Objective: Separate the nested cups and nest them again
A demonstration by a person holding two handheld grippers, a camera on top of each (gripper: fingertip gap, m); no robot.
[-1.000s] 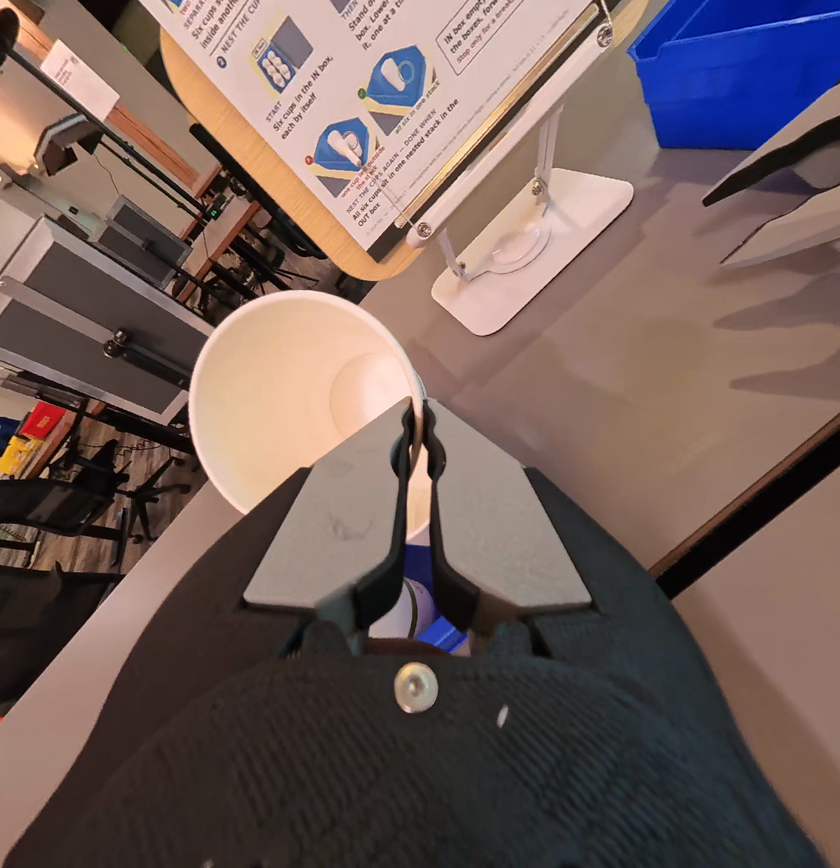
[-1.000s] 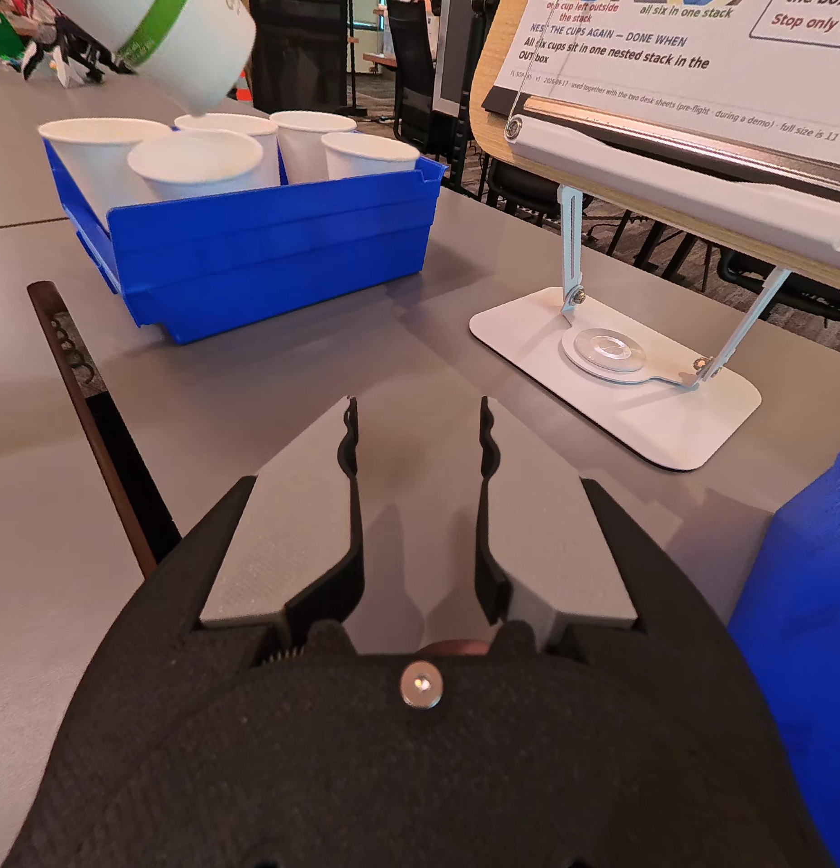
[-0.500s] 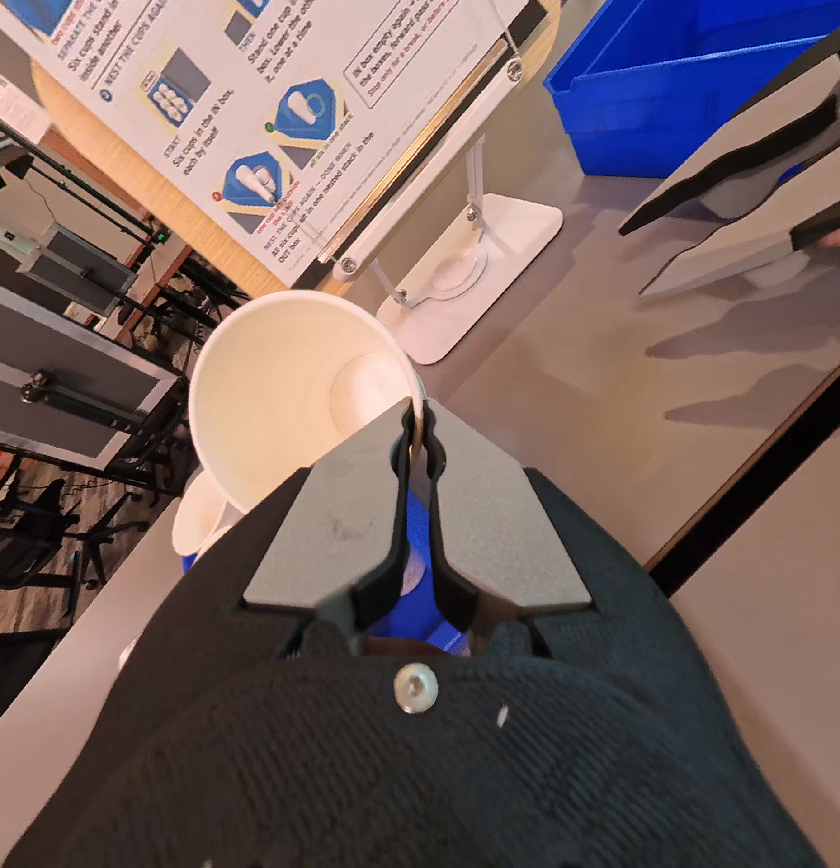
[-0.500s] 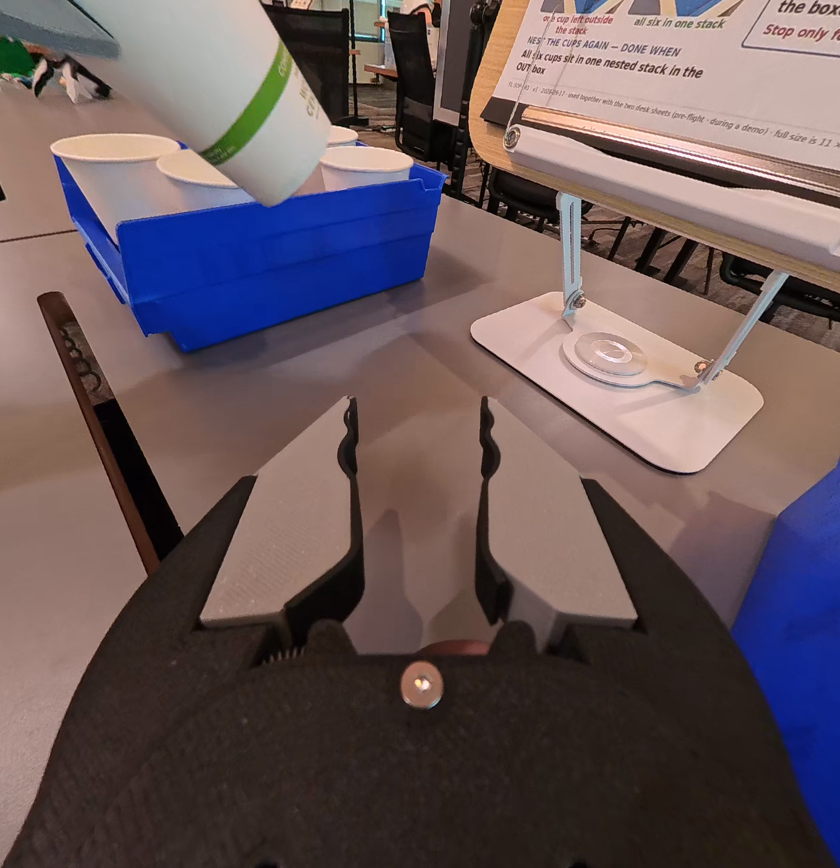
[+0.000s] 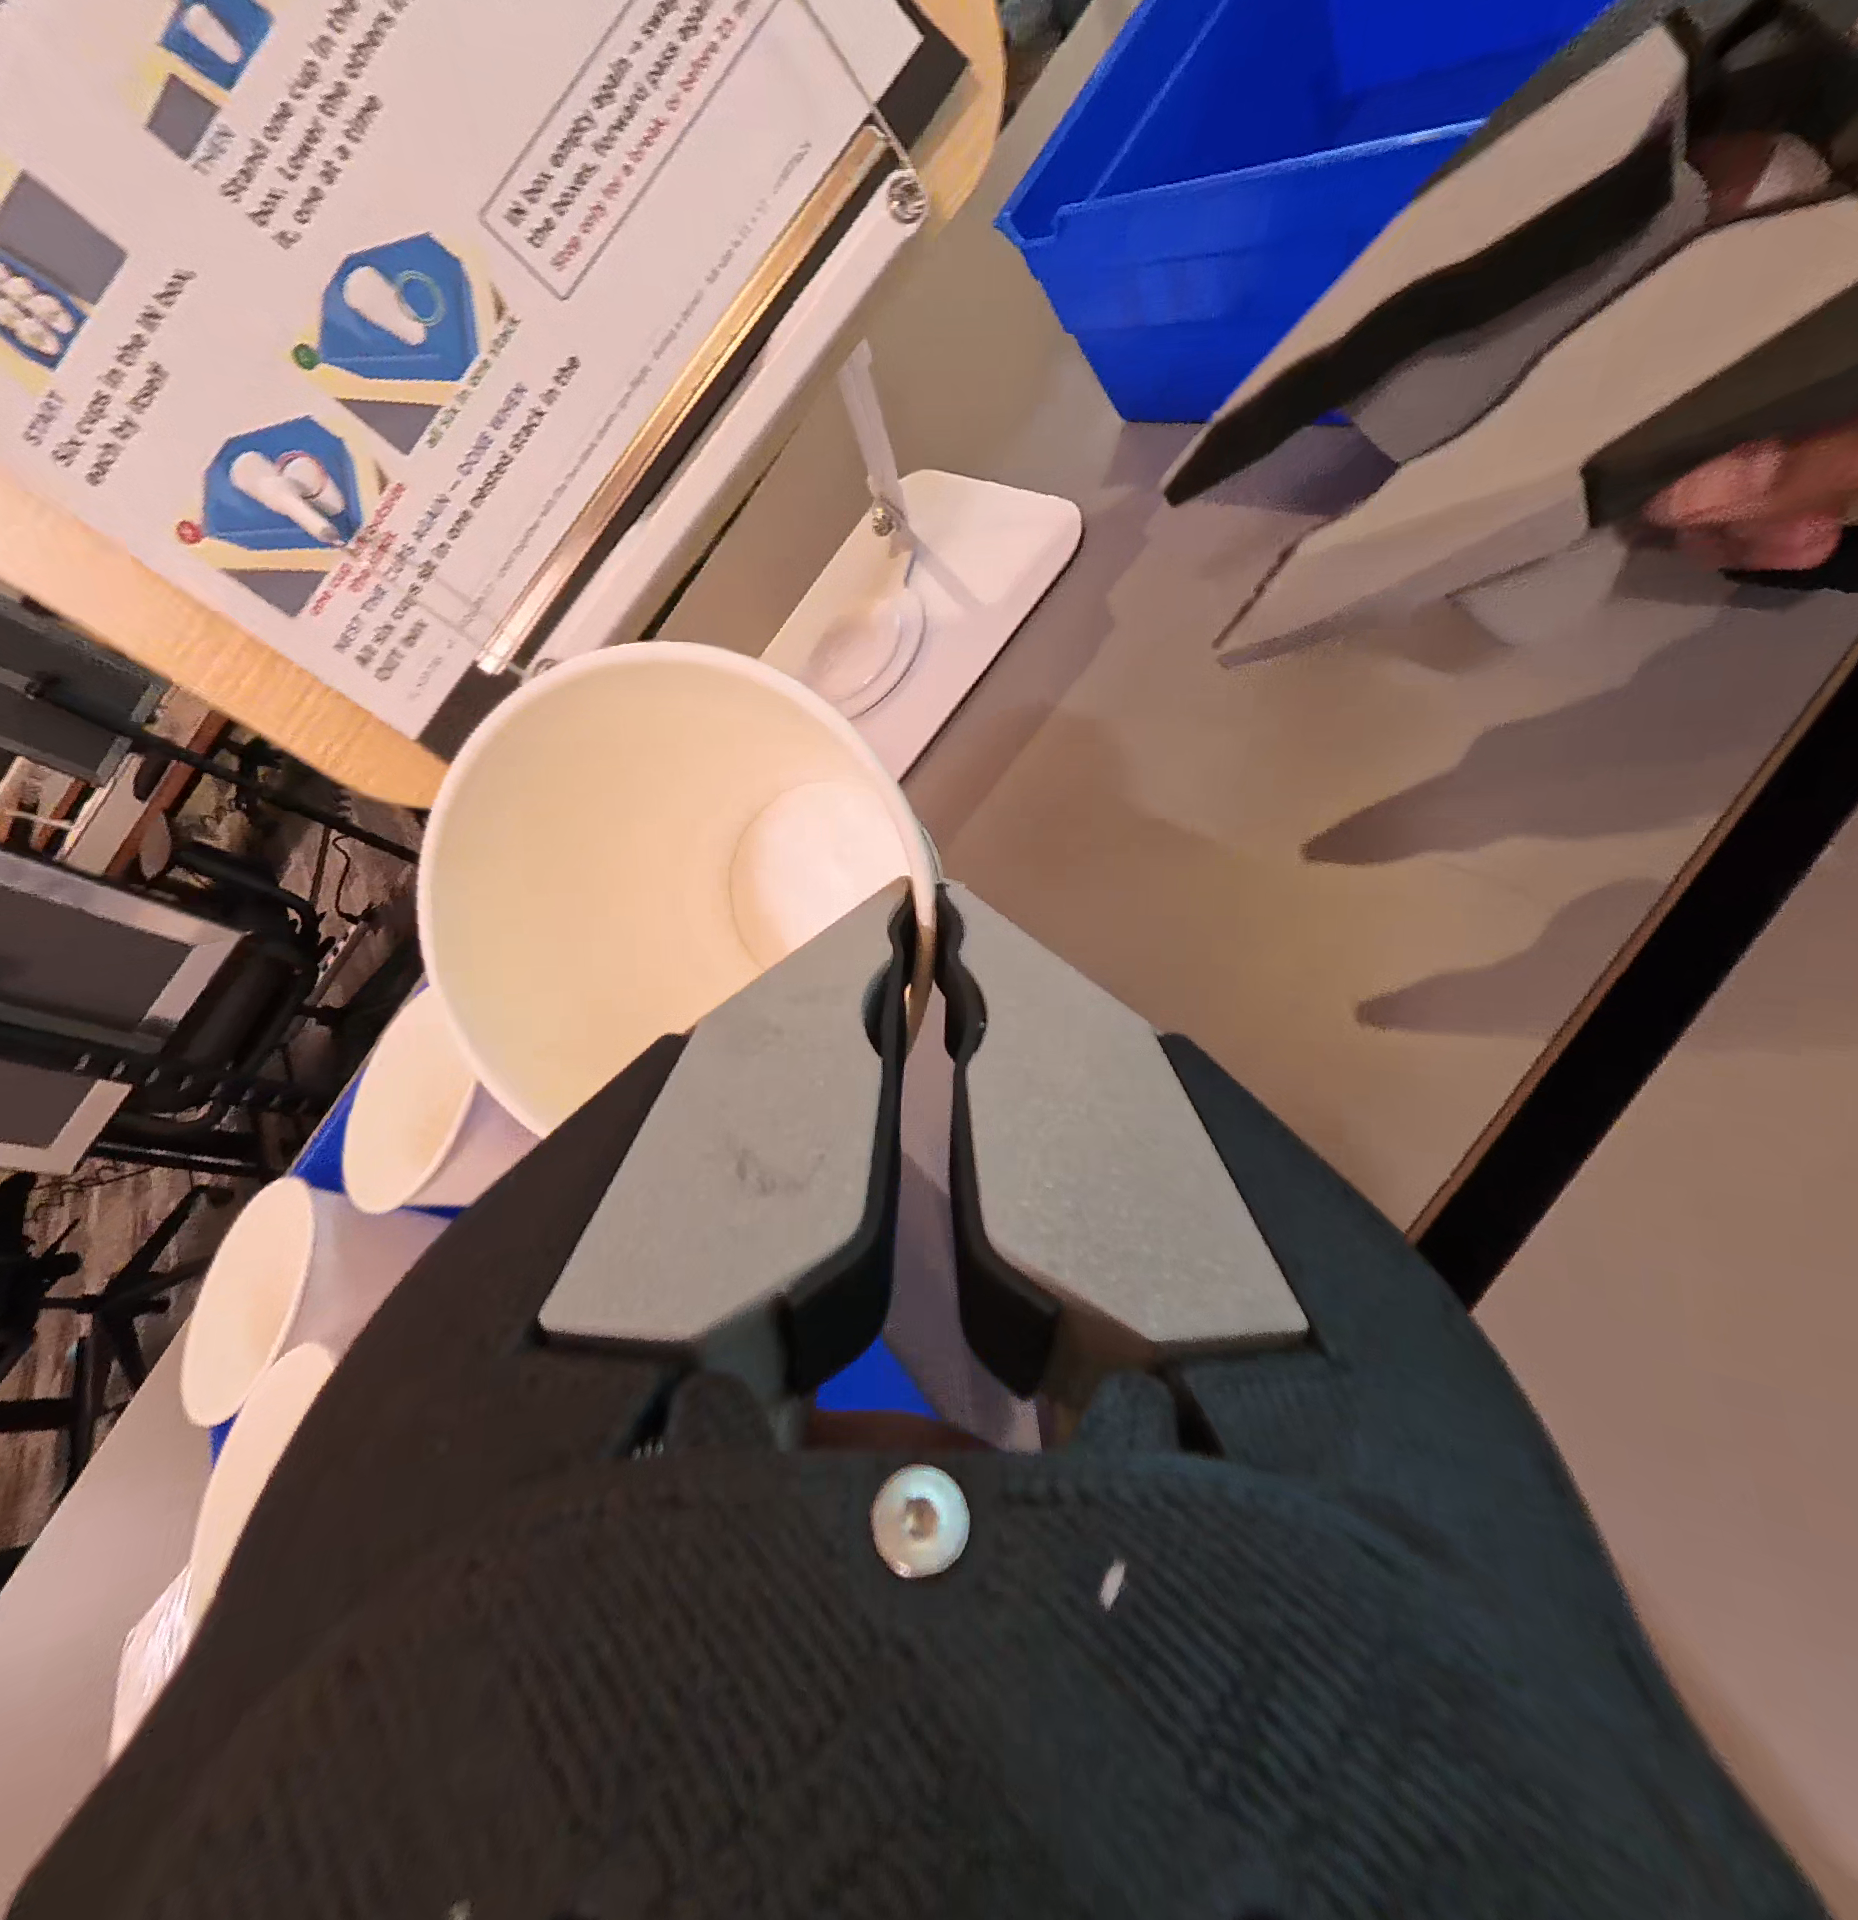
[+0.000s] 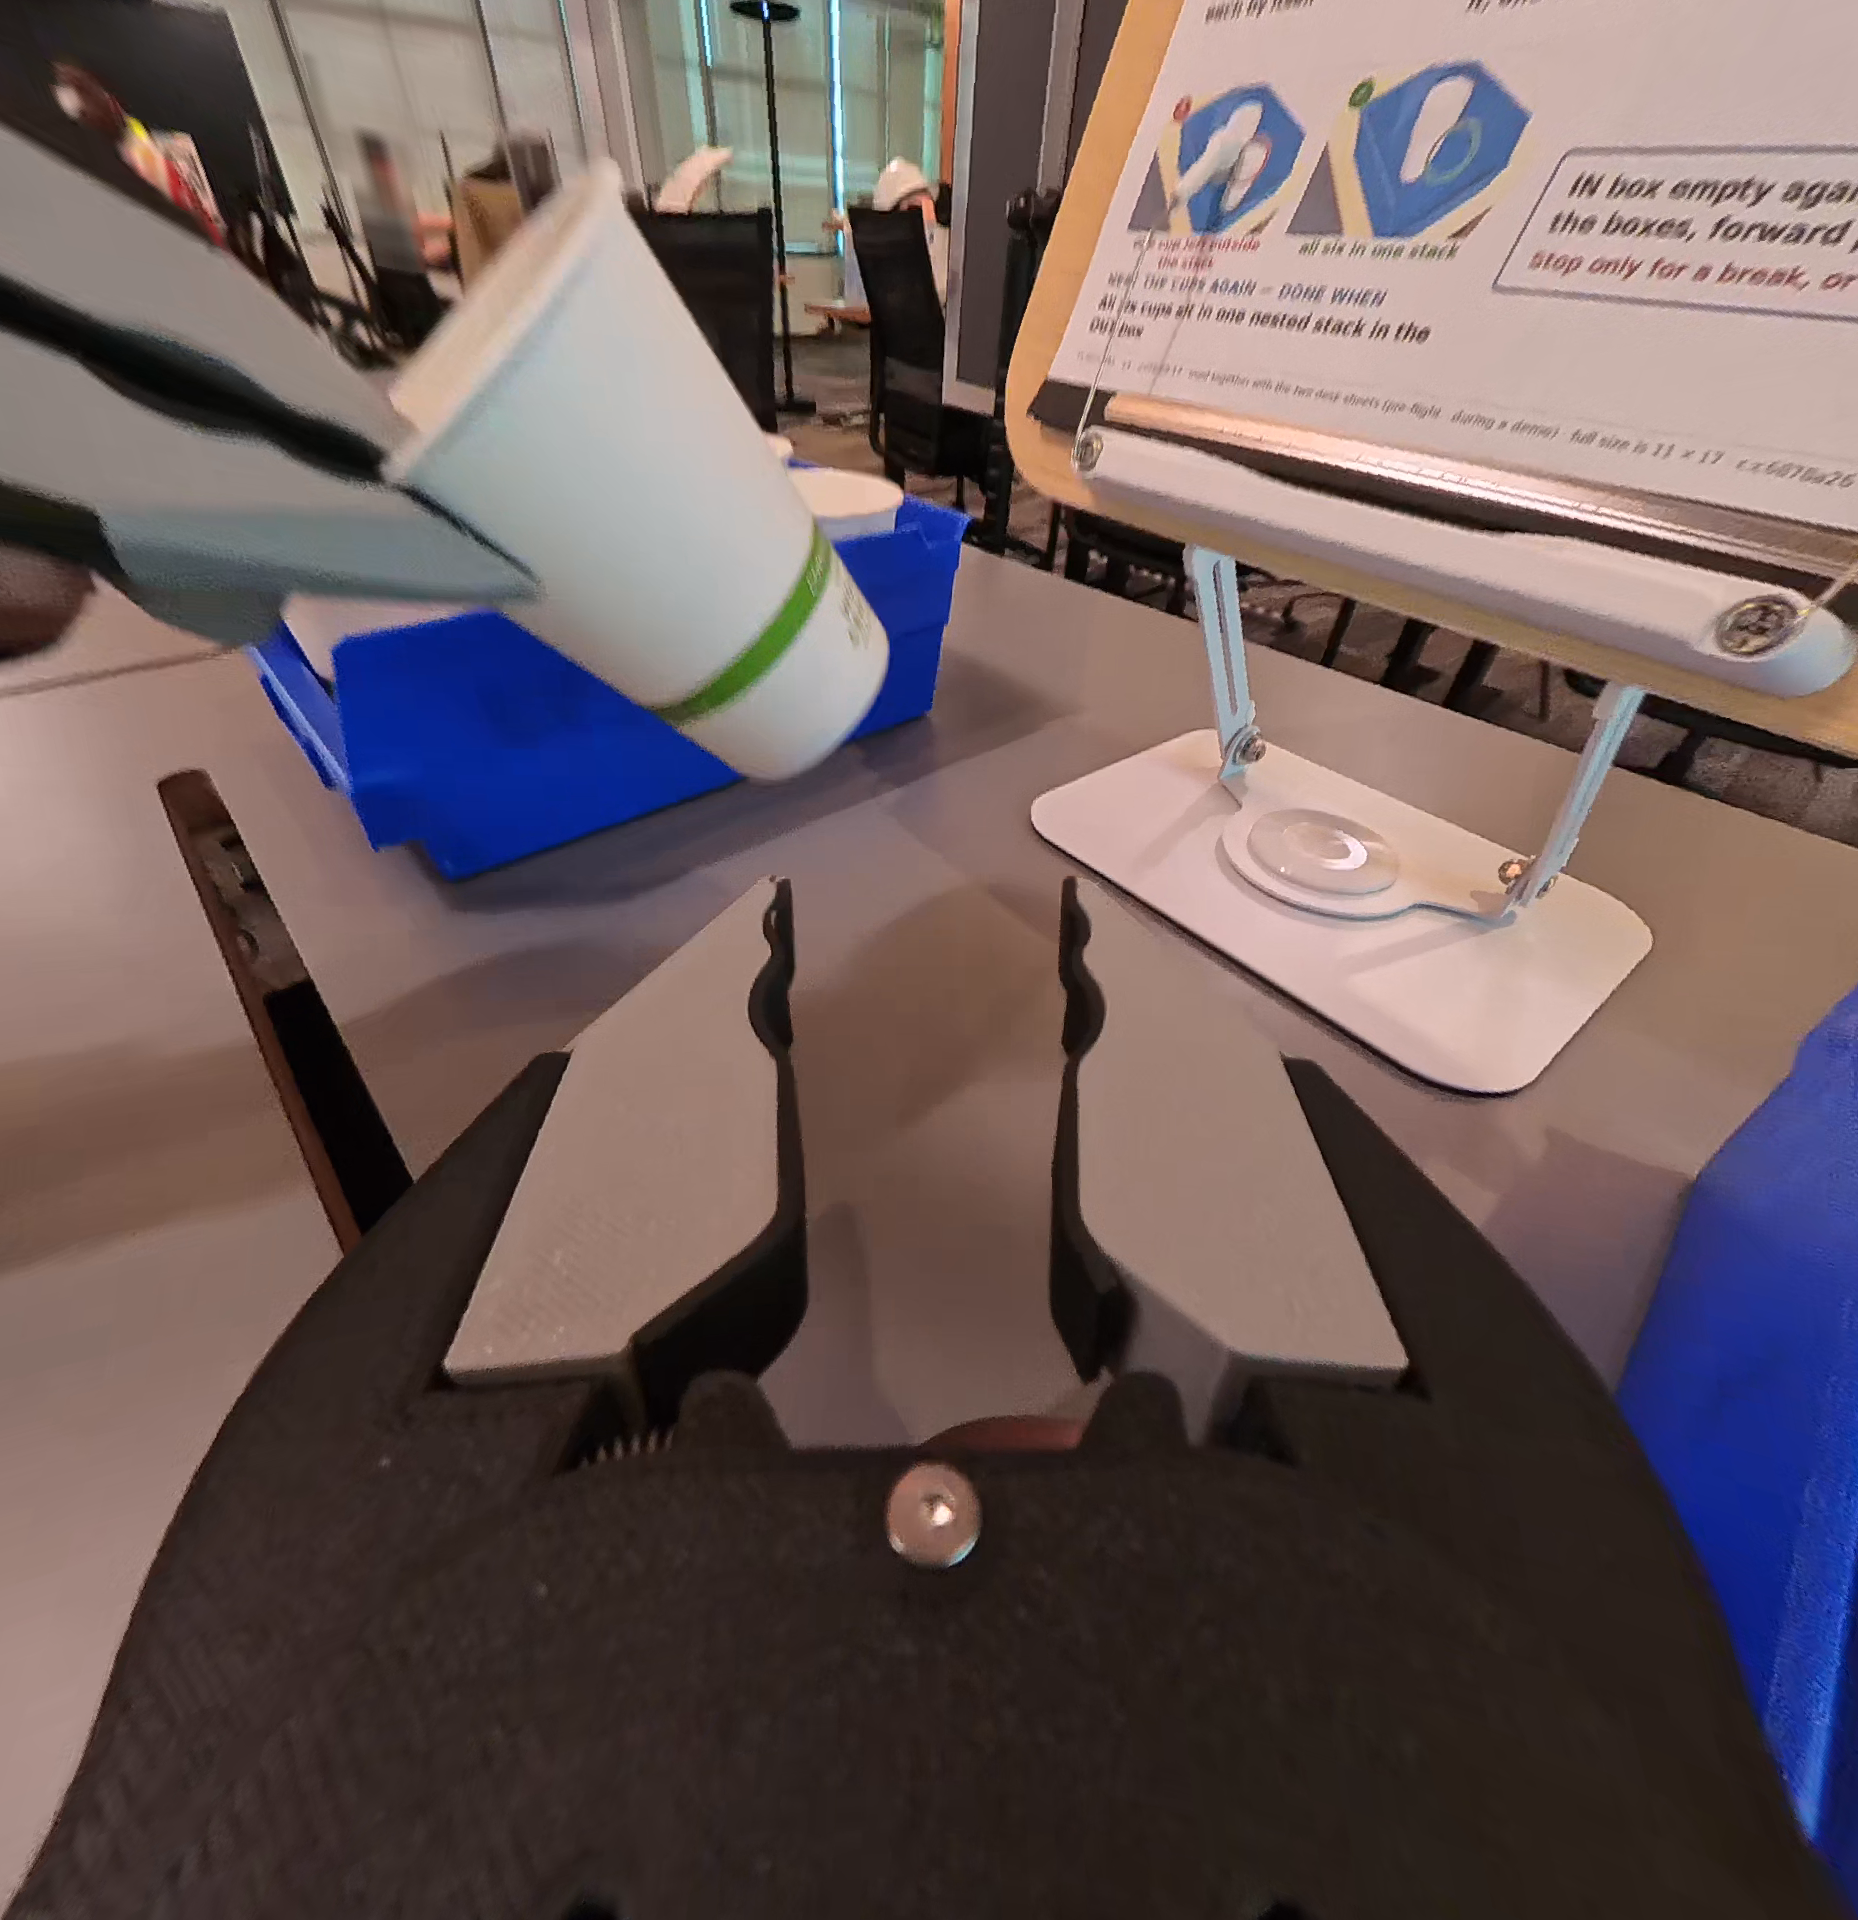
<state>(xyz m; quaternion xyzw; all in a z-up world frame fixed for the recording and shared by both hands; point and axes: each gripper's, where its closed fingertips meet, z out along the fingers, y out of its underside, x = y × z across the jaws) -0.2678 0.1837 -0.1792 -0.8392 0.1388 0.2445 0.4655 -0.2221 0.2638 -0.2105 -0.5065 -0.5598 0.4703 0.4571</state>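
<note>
My left gripper point(image 5: 927, 906) is shut on the rim of a white paper cup point(image 5: 613, 862) and holds it tilted in the air. In the right wrist view the same cup point(image 6: 644, 499) shows a green band, with the left gripper point(image 6: 405, 488) clamped on its rim, in front of a blue bin point(image 6: 551, 748). Several more white cups point(image 5: 405, 1112) stand in that bin below the held one. My right gripper point(image 6: 925, 914) is open and empty low over the grey table; it also shows at the upper right of the left wrist view point(image 5: 1205, 540).
A white stand point(image 6: 1351, 935) holds an instruction board point(image 6: 1476, 260) at the back of the table. A second blue bin point(image 6: 1777, 1403) sits at the right, also seen in the left wrist view point(image 5: 1247, 208). A dark seam point(image 6: 281, 1018) runs between the tabletops.
My left gripper has carried the cup away from the bin of cups toward the right gripper and lower. The right gripper has stayed open and nearly still.
</note>
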